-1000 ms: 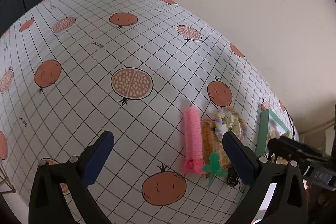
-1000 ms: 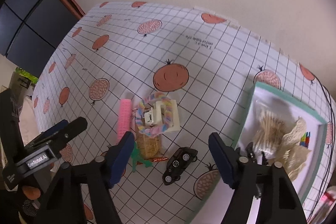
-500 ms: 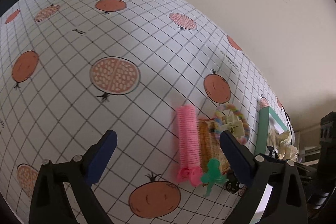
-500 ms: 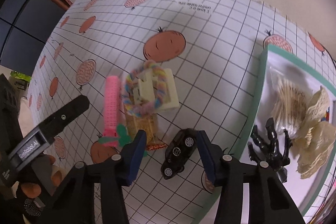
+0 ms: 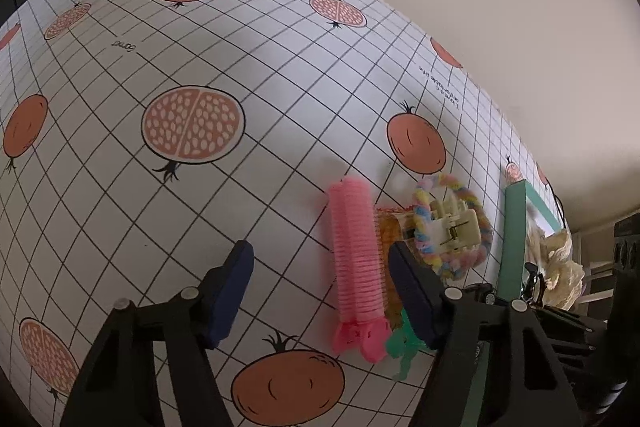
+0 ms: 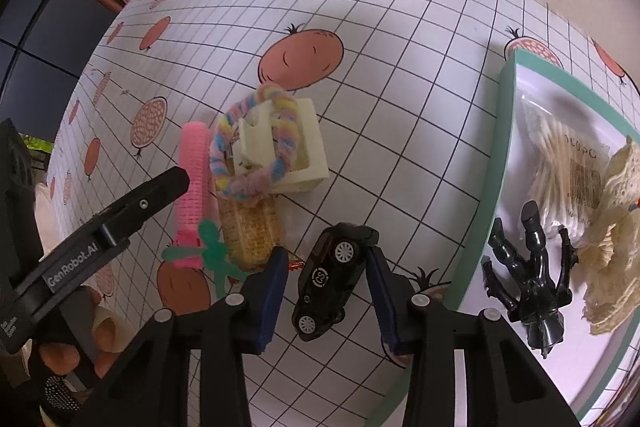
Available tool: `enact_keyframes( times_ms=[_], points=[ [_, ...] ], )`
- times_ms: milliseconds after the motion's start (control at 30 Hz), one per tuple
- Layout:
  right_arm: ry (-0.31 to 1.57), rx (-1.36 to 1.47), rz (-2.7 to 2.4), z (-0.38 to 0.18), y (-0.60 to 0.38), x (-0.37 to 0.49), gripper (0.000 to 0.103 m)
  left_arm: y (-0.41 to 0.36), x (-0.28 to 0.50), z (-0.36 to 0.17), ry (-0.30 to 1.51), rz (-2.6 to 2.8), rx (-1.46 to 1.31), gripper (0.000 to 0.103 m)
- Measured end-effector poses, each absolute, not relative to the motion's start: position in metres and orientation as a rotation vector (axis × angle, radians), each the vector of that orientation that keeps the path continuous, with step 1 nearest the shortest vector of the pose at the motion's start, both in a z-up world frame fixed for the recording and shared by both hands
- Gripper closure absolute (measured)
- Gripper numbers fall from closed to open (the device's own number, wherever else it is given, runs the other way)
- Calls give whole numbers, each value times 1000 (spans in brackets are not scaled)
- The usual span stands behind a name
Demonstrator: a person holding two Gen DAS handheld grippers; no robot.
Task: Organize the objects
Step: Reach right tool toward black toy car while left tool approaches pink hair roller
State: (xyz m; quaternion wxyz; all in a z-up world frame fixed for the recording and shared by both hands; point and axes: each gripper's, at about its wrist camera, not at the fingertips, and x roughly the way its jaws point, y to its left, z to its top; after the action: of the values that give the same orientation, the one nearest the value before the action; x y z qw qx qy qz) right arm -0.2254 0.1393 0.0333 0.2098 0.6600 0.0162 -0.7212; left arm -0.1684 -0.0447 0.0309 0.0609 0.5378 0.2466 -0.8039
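A black toy car (image 6: 329, 281) lies on the pomegranate-print cloth, between the fingers of my right gripper (image 6: 326, 261), which is open around it with small gaps either side. A pink hair roller (image 5: 356, 263) (image 6: 194, 179), a rainbow scrunchie (image 6: 256, 143) over a cream hair claw (image 6: 292, 147), a yellow packet (image 6: 248, 231) and a green figure (image 6: 214, 255) lie in a cluster to the left. My left gripper (image 5: 320, 289) is open, with the roller between its fingers.
A green-rimmed white tray (image 6: 502, 163) at the right holds a bag of cotton swabs (image 6: 560, 155), cream lace pieces (image 6: 612, 247) and a black claw toy (image 6: 532, 279). A plain wall runs along the far edge of the table.
My right gripper has come down and narrowed around the toy car. My left gripper has moved right and closer, so the pink roller now lies between its fingers.
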Motion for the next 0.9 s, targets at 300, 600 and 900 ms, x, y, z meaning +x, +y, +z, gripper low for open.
enact_keyframes(
  times_ms=[300, 600, 900],
  points=[
    [32, 1841, -2009, 28, 145, -223, 64, -37, -173, 27, 682, -2445, 1648, 37],
    [22, 1826, -2009, 27, 148, -224, 64, -24, -178, 25, 528, -2458, 1650, 37],
    [3, 1822, -2005, 27, 149, -224, 64, -24, -178, 24, 482, -2445, 1637, 48]
  ],
)
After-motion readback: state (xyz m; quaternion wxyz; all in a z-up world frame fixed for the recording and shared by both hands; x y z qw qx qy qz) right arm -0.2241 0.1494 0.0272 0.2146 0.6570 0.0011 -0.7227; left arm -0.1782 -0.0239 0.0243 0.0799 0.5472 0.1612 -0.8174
